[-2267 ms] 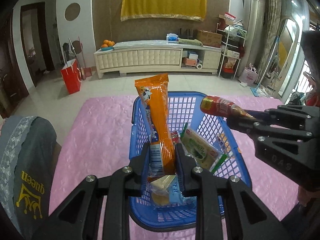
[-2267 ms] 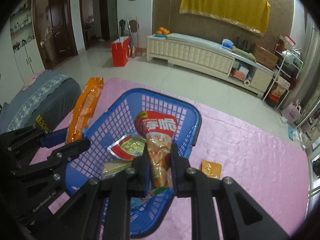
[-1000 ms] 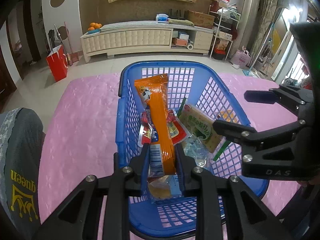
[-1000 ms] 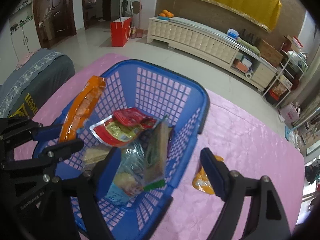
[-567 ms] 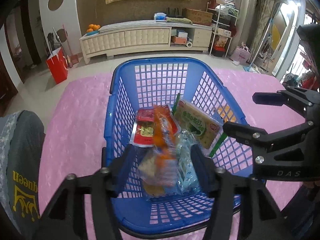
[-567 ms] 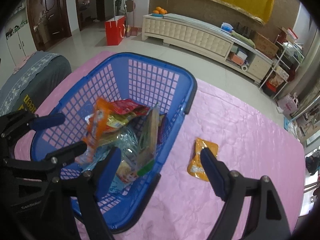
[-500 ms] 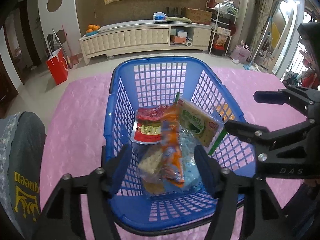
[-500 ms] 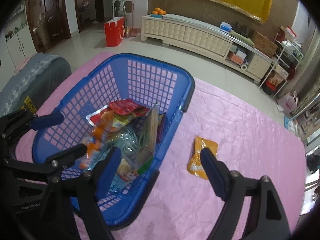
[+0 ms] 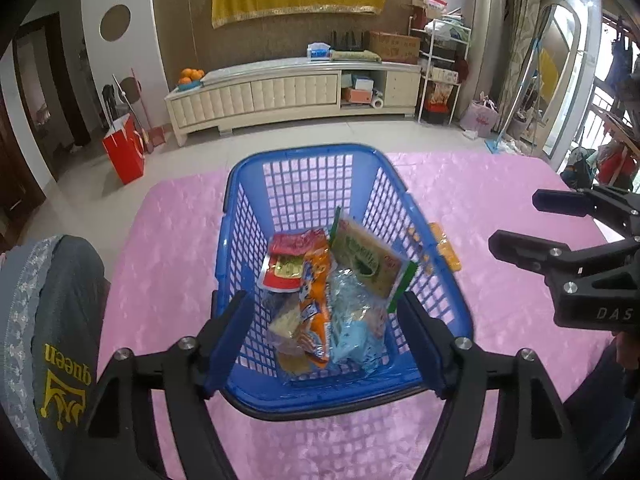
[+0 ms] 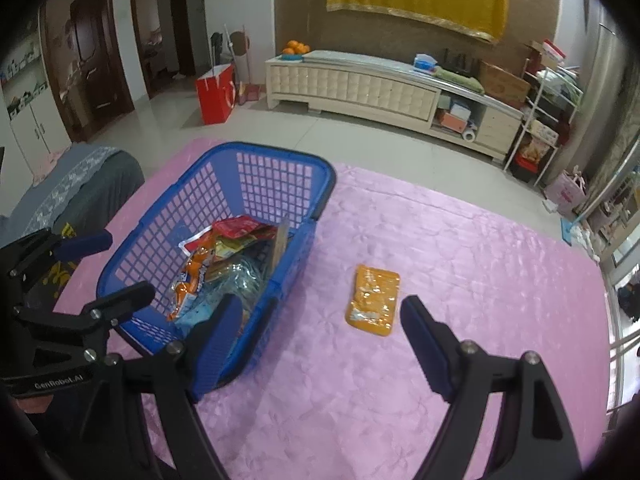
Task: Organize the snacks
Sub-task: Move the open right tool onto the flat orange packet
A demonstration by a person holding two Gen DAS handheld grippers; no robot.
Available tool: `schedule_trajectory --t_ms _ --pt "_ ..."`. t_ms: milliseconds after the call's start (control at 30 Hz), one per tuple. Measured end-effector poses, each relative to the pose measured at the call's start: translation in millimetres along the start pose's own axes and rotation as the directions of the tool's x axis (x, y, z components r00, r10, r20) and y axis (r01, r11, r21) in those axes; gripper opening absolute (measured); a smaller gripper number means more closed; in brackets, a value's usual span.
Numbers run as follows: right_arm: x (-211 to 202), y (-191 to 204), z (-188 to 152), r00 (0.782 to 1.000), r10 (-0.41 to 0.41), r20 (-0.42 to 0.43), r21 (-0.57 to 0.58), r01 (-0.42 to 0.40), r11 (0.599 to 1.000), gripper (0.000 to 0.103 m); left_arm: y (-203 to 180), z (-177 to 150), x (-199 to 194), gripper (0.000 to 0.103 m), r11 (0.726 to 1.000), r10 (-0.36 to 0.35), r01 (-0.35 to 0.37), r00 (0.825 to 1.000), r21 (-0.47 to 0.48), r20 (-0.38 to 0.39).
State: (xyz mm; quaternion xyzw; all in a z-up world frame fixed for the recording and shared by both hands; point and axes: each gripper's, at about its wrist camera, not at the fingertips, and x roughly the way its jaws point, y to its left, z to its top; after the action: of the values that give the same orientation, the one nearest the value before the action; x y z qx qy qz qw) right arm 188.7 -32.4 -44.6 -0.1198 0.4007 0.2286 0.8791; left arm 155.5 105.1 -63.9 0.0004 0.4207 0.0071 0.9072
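Left gripper (image 9: pixel 322 340) has just been opening, empty above the basket (image 9: pixel 460 312). Right gripper (image 10: pixel 320 340) gapes empty near the orange packet (image 10: pixel 373 300) on the cloth (image 10: pixel 460 260). Risk: pinching cloth with the flat packet.

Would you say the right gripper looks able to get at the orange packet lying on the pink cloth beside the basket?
Probably yes. The orange packet lies flat and alone on the pink cloth, clear of the blue basket. The right gripper is open and empty, with nothing between it and the packet.
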Motion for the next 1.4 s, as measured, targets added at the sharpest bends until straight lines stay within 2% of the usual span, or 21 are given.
schedule_trajectory --t_ms 233,333,400,467,567,800,933,1133,1300,1400 --pt "-9.9 -18.3 -6.2 1.000 0.031 -0.005 0.067 -0.031 0.997 0.084 -20.3 10.5 -13.4 0.077 1.000 -0.005 0.005 1.000 0.022 0.013" --pt "-8.7 -25.4 -6.6 0.999 0.031 -0.016 0.077 -0.030 0.997 0.084 -25.3 15.0 -13.3 0.079 1.000 -0.014 0.014 1.000 0.021 -0.002" --pt "-5.2 -29.8 -5.3 0.999 0.039 -0.023 0.087 -0.037 0.995 0.084 -26.3 20.2 -7.7 0.082 0.999 -0.045 0.045 0.999 0.027 -0.030" --pt "0.9 -37.0 -4.0 0.998 0.045 -0.038 0.108 -0.041 0.993 0.084 -26.4 25.1 -2.2 0.082 0.999 -0.031 0.033 0.999 0.032 -0.040" --pt "17.6 -45.1 0.0 0.994 0.067 -0.086 0.132 -0.056 0.990 0.084 -23.0 33.2 8.0 0.082 0.999 -0.010 0.011 0.998 0.030 -0.057" --pt "50.6 -53.3 5.2 0.981 0.119 -0.152 0.153 -0.095 0.984 0.085 -8.4 45.0 39.8 0.082 1.000 -0.013 0.015 0.992 0.020 -0.124" --pt "68.1 -58.6 11.8 0.974 0.146 -0.171 0.181 -0.114 0.977 0.087 6.5 49.8 60.4 0.082 0.999 -0.033 0.029 0.984 -0.022 -0.176" --pt "93.7 -66.1 19.6 0.969 0.128 -0.210 0.192 -0.088 0.978 0.089 26.8 52.4 86.6 0.082 0.995 -0.053 0.032 0.971 -0.096 -0.233" --pt "120.3 -75.1 23.0 0.961 0.116 -0.252 0.193 -0.068 0.979 0.089 29.1 53.6 101.0 0.082 0.994 -0.052 0.027 0.967 -0.102 -0.249" --pt "137.0 -81.1 21.2 0.952 0.125 -0.281 0.198 -0.070 0.978 0.089 26.2 56.7 108.5 0.082 0.997 -0.018 -0.002 0.968 -0.078 -0.251"
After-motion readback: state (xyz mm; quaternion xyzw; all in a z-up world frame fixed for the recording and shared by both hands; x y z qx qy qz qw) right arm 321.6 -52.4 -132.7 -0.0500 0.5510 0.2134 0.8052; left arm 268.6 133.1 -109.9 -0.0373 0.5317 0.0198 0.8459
